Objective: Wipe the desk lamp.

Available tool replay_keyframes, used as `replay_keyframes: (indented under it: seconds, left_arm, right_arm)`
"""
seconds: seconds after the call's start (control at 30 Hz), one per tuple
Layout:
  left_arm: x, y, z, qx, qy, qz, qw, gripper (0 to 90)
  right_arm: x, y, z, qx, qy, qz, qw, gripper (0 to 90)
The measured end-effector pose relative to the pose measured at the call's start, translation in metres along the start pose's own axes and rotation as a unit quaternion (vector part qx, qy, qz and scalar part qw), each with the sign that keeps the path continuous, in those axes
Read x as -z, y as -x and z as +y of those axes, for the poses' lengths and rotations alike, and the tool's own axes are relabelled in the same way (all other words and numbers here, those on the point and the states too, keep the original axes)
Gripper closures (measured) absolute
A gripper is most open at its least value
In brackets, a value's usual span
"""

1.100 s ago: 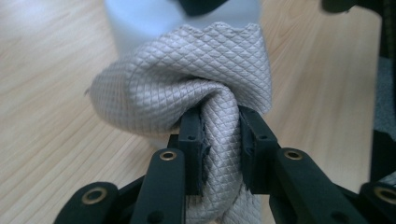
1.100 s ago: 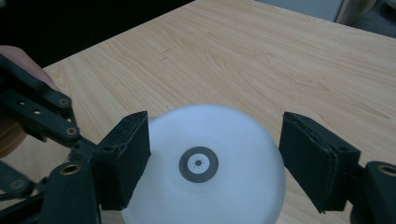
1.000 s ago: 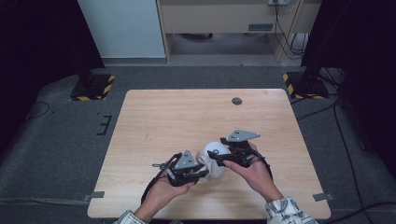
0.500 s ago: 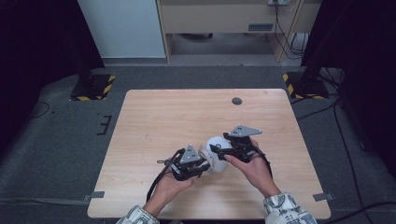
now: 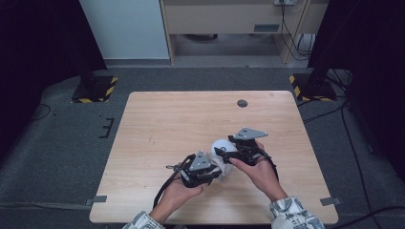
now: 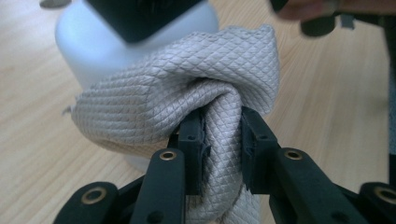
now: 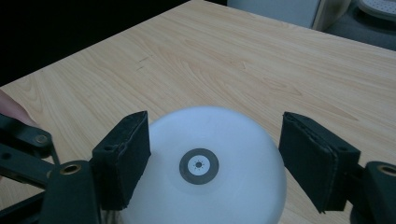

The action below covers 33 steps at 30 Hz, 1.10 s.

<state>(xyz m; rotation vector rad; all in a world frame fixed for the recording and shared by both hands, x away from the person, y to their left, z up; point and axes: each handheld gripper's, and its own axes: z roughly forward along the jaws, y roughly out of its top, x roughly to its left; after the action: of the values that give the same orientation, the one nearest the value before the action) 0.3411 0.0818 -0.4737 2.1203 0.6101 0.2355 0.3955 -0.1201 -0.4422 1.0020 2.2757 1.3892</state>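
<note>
- Left gripper (image 6: 223,140): jaws narrow, clamped on a bunched fold of grey quilted cloth (image 6: 187,88). Cloth fills the gap between the pads, pinched from both sides.
- The cloth is pressed against the side of a white rounded object (image 6: 93,46), some kind of dome-topped device; its loose part drapes over that object's lower half.
- Right gripper (image 7: 215,158): jaws wide, one pad on each side of the white object (image 7: 205,172). The pad on the left of the right gripper view sits against or just beside the dome; the other pad stands apart from it with a visible gap. Not closed on it.
- Dome top has a small grey ring with a dot in the middle, facing the right gripper's camera.
- High view: both grippers meet at the white object (image 5: 220,147) on the near-centre part of the wooden table (image 5: 162,119); left gripper (image 5: 210,171) just below it, right gripper (image 5: 224,153) over it.
- A small dark round disc (image 5: 242,103) lies near the table's far edge, well apart from the work.
</note>
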Motion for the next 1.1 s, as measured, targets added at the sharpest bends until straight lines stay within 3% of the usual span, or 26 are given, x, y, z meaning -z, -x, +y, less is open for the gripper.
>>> replay_keyframes:
  seconds: [0.17,0.47,0.67,0.83,0.9,1.1]
  left_arm:
    - [-0.011,-0.005,-0.013,0.004,-0.032,0.006,0.9995,72.6]
    - [-0.012,-0.006,-0.013,0.003,-0.032,0.008,0.9994,72.7]
    - [-0.005,-0.003,-0.006,0.009,-0.012,0.001,0.9999,72.7]
    - [0.006,0.005,0.014,-0.007,0.016,-0.005,0.9998,72.7]
    - [0.003,0.007,0.015,-0.017,0.010,-0.001,0.9998,72.7]
    - [-0.015,0.001,-0.002,-0.007,-0.028,-0.006,0.9996,72.7]
  right_arm:
    - [0.001,0.001,0.000,-0.001,0.000,0.003,1.0000,25.5]
    - [0.010,0.005,-0.002,-0.001,-0.014,0.008,0.9999,25.2]
    - [0.017,0.008,-0.005,-0.007,-0.022,0.022,0.9995,25.3]
    - [0.016,0.009,-0.005,-0.012,-0.022,0.026,0.9994,25.2]
    - [0.016,0.009,-0.005,-0.012,-0.023,0.025,0.9993,25.3]
    - [0.016,0.008,-0.005,-0.010,-0.020,0.022,0.9995,25.4]
